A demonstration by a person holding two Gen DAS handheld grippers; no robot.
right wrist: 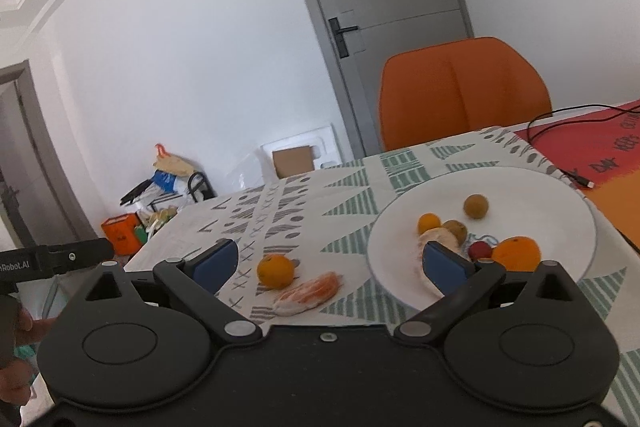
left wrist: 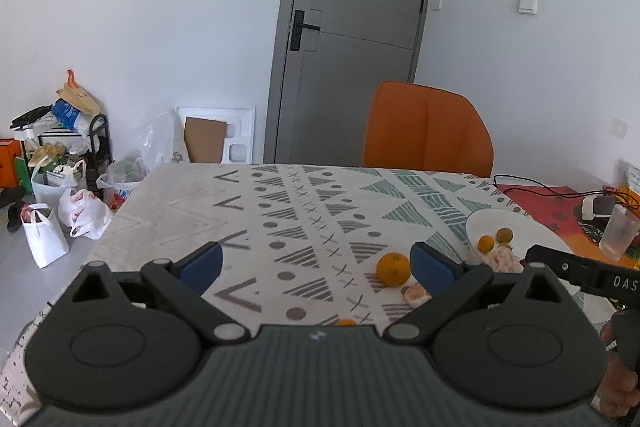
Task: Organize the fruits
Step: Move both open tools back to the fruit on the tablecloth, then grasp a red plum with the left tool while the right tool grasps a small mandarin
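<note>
Just left of the round white plate [right wrist: 560, 203], a whole orange tangerine [right wrist: 275, 270] sits on the patterned table [right wrist: 320, 195] between the wide-open, empty right tongs [right wrist: 332, 261], left tongs [left wrist: 318, 265] likewise spread empty.

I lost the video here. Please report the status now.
Left gripper open, empty. Right gripper open, empty. Orange and peeled segments on the cloth, off the plate. Nothing blocks them.

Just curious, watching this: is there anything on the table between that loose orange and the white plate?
Yes. In the right wrist view, a peeled orange piece lies on the tablecloth between the whole orange and the plate.
</note>
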